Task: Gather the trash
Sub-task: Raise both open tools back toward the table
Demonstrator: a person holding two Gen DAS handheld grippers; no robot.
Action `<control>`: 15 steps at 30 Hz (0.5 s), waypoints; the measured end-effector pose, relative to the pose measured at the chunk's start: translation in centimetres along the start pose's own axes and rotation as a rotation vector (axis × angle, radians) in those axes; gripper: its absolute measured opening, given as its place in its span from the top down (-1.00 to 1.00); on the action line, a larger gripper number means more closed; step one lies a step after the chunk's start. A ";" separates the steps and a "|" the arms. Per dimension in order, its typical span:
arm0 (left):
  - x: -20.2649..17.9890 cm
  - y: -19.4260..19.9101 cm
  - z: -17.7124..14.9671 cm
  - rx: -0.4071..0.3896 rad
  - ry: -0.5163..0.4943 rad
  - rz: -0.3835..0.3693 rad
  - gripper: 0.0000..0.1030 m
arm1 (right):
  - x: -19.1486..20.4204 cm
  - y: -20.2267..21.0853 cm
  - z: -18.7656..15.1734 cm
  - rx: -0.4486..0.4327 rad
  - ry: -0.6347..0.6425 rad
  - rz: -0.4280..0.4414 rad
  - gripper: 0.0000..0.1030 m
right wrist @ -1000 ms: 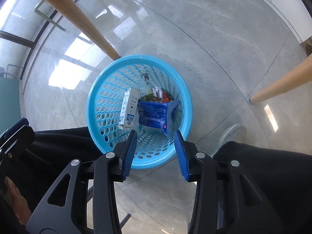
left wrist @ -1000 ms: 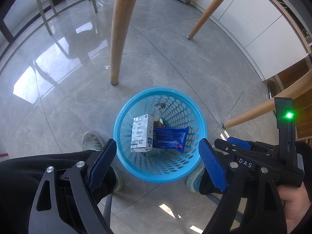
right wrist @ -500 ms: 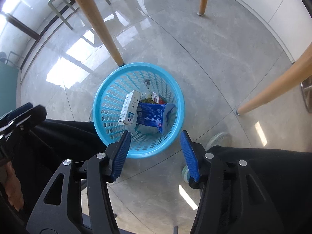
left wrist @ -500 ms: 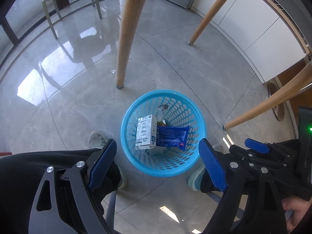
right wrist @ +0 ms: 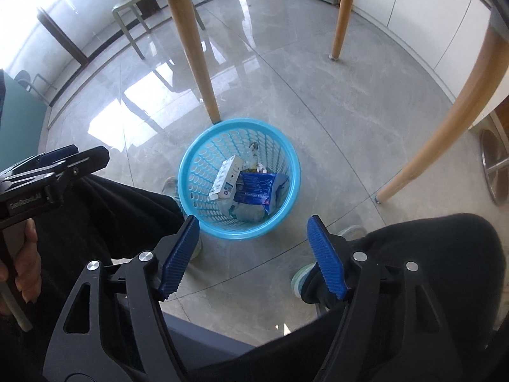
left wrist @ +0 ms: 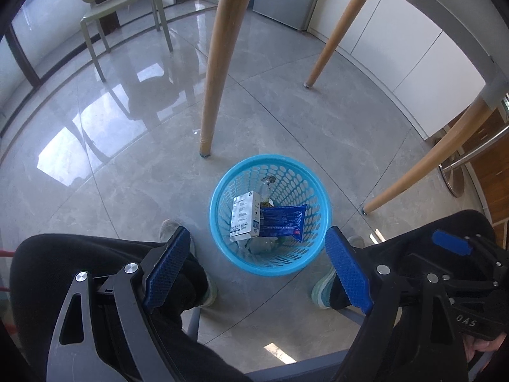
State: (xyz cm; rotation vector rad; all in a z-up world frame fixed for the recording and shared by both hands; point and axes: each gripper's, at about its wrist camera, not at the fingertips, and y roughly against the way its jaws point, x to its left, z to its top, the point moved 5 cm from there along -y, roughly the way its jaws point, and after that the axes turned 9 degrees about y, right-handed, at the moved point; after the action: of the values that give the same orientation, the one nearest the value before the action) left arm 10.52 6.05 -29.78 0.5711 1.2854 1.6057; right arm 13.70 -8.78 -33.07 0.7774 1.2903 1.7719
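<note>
Both grippers now higher above basket [left wrist: 270,264]. Right gripper [right wrist: 253,256] opening, empty; left gripper [left wrist: 257,270] wide, empty. Box [left wrist: 245,219], blue packet [left wrist: 281,221] inside basket, well below.

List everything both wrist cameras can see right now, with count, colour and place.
Perforated plastic waste basket: one, light blue, on the floor between the person's feet.
Cardboard carton: one, white, leaning inside the basket.
Plastic wrapper pack: one, dark blue, inside the basket beside the carton.
Clear plastic scraps: count unclear, at the basket bottom.
Wooden table legs: three, light tan, around the basket.
Chair: one, pale green, far back by the windows.
Tiled floor: grey, glossy.
Trouser legs: two, black, either side of the basket.
Left gripper: open, empty.
Right gripper: jaws opening, nothing between them.
</note>
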 end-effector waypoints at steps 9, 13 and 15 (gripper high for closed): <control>-0.2 4.6 -0.4 -0.064 -0.013 -0.048 -0.67 | 0.5 5.2 -2.3 -0.084 0.024 0.033 -0.44; -0.7 7.3 -0.1 -0.132 -0.037 -0.055 -0.67 | 1.1 8.0 -2.8 -0.135 0.042 0.041 -0.53; -1.0 8.9 0.1 -0.169 -0.047 -0.068 -0.67 | 1.5 9.3 -2.9 -0.156 0.055 0.034 -0.54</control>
State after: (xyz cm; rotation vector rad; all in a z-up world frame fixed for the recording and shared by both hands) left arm 7.56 5.45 -21.30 0.4527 1.1105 1.6174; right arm 8.30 -10.43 -24.95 0.6704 1.1640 1.9075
